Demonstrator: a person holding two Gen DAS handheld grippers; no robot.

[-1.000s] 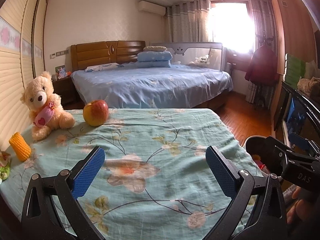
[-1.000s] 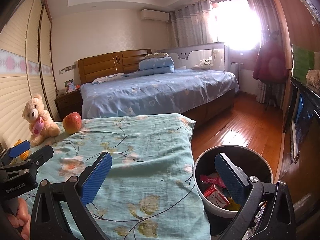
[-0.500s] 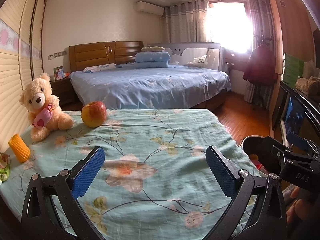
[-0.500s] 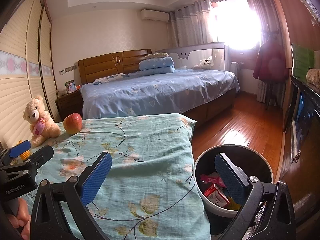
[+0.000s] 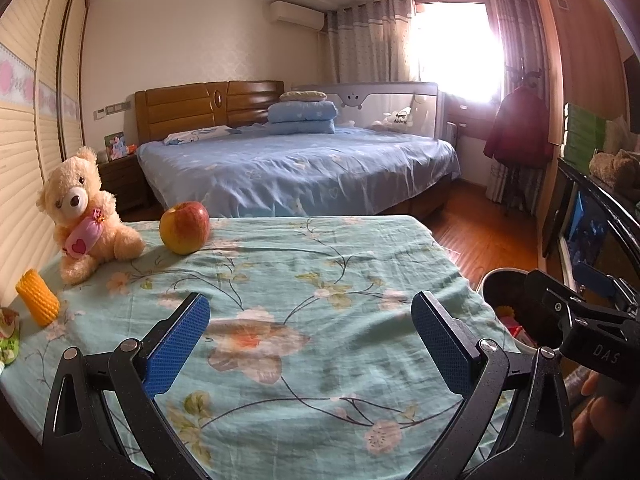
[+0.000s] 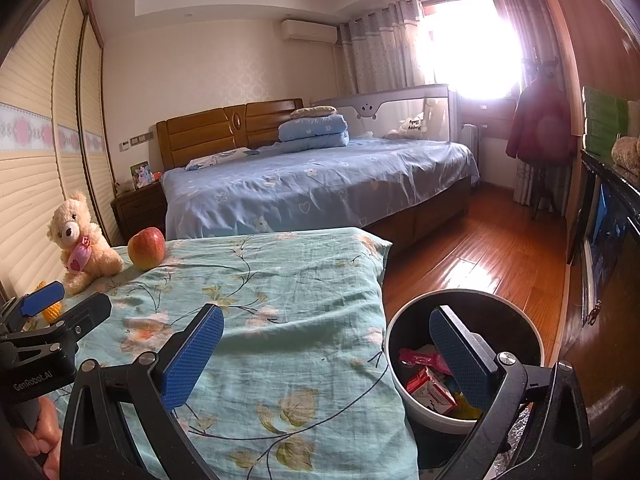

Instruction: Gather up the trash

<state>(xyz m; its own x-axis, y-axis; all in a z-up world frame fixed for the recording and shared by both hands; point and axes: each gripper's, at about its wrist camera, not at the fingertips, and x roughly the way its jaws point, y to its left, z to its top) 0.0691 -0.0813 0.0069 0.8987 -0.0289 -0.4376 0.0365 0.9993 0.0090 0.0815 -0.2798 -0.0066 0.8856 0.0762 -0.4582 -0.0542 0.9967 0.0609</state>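
both grippers, left gripper (image 5: 310,338) and right gripper (image 6: 326,352), had jaws wide apart, empty; reaching leftward for the wrapper (image 5: 8,336) risked toppling the corn toy (image 5: 38,302).

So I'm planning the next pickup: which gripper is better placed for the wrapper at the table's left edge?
Left. The left gripper is open over the table's left half, nearer the wrapper beside the corn. The right gripper, also open, straddles the table edge and the bin.
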